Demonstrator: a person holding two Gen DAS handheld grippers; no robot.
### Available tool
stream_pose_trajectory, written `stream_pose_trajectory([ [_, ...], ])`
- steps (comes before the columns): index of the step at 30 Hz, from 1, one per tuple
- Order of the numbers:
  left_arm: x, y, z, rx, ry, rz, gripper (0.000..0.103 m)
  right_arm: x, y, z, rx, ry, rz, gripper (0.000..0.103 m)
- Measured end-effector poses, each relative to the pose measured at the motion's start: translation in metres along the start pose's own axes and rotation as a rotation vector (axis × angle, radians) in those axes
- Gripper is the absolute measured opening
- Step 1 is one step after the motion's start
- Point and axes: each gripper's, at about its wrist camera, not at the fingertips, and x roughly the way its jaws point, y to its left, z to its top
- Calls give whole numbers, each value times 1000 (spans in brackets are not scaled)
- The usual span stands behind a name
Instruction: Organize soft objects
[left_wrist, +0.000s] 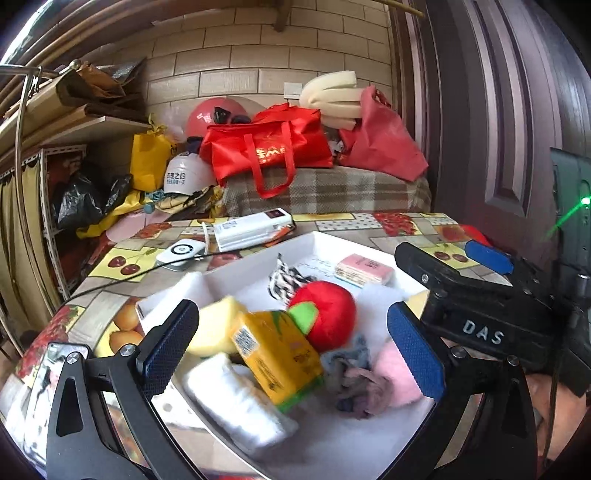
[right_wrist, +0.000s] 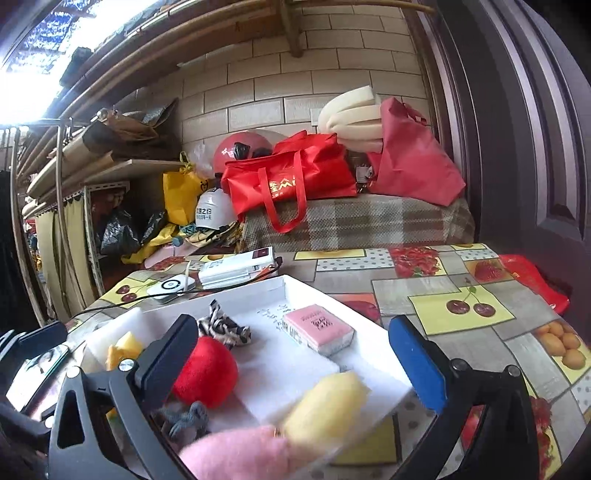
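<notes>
Both grippers hover spread over the white foam tray (left_wrist: 325, 242)

Left gripper (left_wrist: 291, 343) and right gripper (right_wrist: 295, 363) fingers wide apart, gripping nothing; red plush apple (left_wrist: 327, 312) lies in the tray among other soft items

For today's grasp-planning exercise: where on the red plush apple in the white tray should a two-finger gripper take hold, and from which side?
Grip the red plush apple across its round middle, coming from above. Its top is bare, while the yellow tissue pack and the grey cloth crowd its lower sides. Keep the pads clear of the green leaf, probably too floppy to hold.
</notes>
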Motion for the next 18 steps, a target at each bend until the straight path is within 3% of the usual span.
stream_pose_trajectory([
  [6, -20, -21, -7, -23, 26, -70, 103, -37, -20, -9, 33, 1, 13, 103],
  [10, -36, -39, -12, -5, 19, -108, 103, -75, -32, -15, 28, -51, -18, 103],
  [12, -46, -49, -15, 34, -10, -75, 103, -93, -37, -17, 19, -76, -51, 103],
  [16, -59, -71, -22, 118, -44, 84, 103, -121, -46, -22, 36, -82, -205, 103],
  [18, -62, -74, -24, 127, -39, 95, 103, -130, -53, -24, 56, -69, -212, 103],
])
